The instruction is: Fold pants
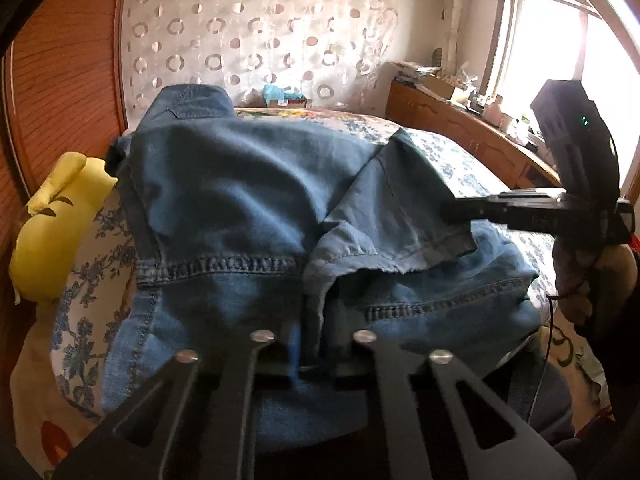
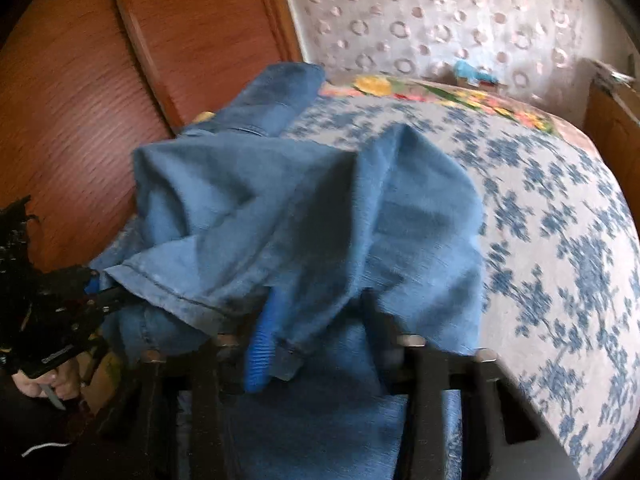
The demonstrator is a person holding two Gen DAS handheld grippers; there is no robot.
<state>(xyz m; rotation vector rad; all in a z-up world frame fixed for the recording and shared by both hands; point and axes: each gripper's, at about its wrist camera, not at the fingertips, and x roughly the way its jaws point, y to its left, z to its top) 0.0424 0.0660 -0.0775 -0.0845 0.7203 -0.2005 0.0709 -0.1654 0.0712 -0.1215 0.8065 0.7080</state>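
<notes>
Denim swallows the left gripper (image 1: pixel 310 360) fingertips, so I cannot tell its grasp. The blue jeans (image 1: pixel 256 200) lie heaped on the floral bedspread (image 2: pixel 560 220), legs doubled back toward the near hem. The right gripper (image 2: pixel 316 344) is clenched on a fold, its blue pad (image 2: pixel 262 344) half buried in blurred cloth.

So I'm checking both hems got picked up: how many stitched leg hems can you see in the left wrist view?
2: left hem lies over the jeans at centre-left; right hem sits lower right, under a folded flap. Others may be hidden.
</notes>
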